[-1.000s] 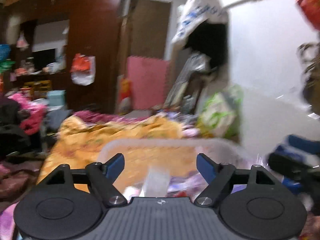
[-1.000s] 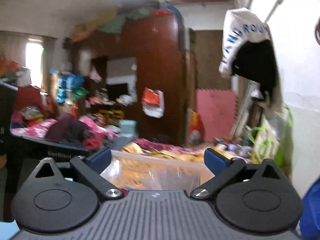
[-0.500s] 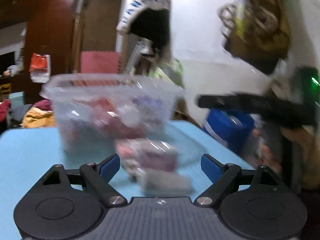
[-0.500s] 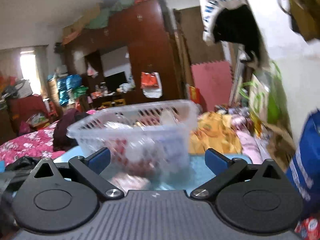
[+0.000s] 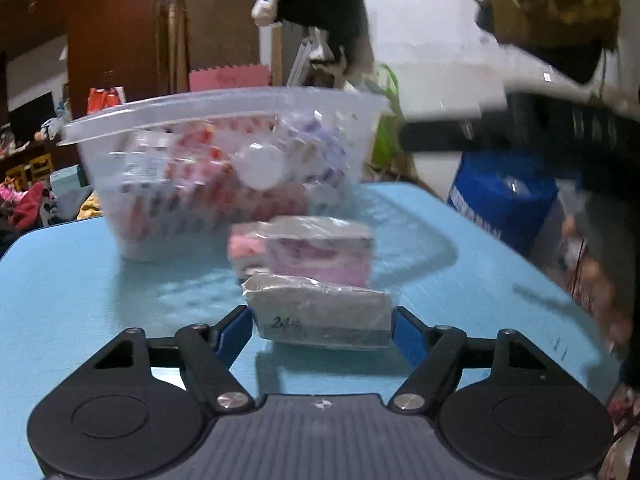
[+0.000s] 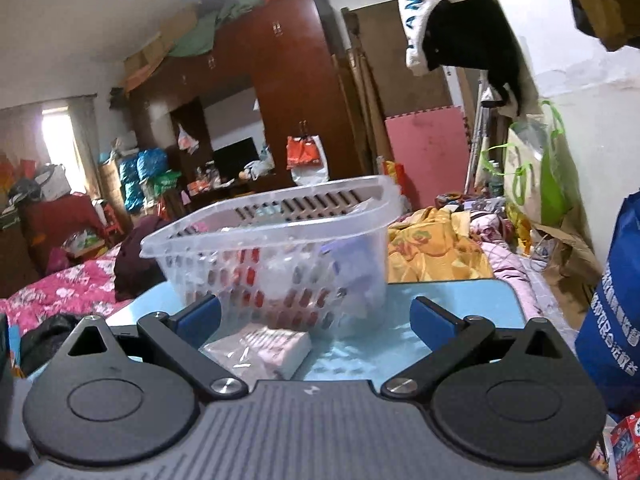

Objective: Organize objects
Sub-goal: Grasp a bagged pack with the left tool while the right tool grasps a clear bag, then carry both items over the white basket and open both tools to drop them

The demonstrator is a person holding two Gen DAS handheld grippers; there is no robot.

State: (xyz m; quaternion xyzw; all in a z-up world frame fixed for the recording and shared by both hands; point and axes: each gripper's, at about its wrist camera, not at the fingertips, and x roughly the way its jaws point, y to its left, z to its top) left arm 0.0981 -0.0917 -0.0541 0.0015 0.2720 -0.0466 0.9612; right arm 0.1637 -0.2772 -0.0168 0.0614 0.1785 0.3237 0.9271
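Two wrapped packets lay on the light blue surface (image 5: 80,280) in front of the clear plastic basket (image 5: 224,120), and the step in hand was, as I judge it, the pick-up of the nearer one. In the left wrist view the grey packet (image 5: 320,312) sat between the blue fingers (image 5: 236,330) of the left gripper (image 5: 322,330). These fingers were closing, about half way open, and their tips stood at both short ends of the packet; whether the pads already pressed on it I could not tell, because the picture was blurred. The pink packet (image 5: 304,252) lay just behind the grey one, at 12 o'clock from it, and the basket stood further at 11 o'clock, already holding several small packages.

The right gripper (image 6: 316,314) had its fingers wide apart and held nothing. From its view a pale packet (image 6: 260,350) lay on the surface at 7 o'clock from the fingertips' midpoint, closer to the left finger, with the basket directly behind it, at 12 o'clock.

The next move probably called for the left fingers to finish closing on the grey packet, then lift it clear over the basket rim before release. The plastic wrap looked loose and slippery, so a firm squeeze on the box itself, not only on the film, seemed necessary. The right gripper was free to take another packet after that.
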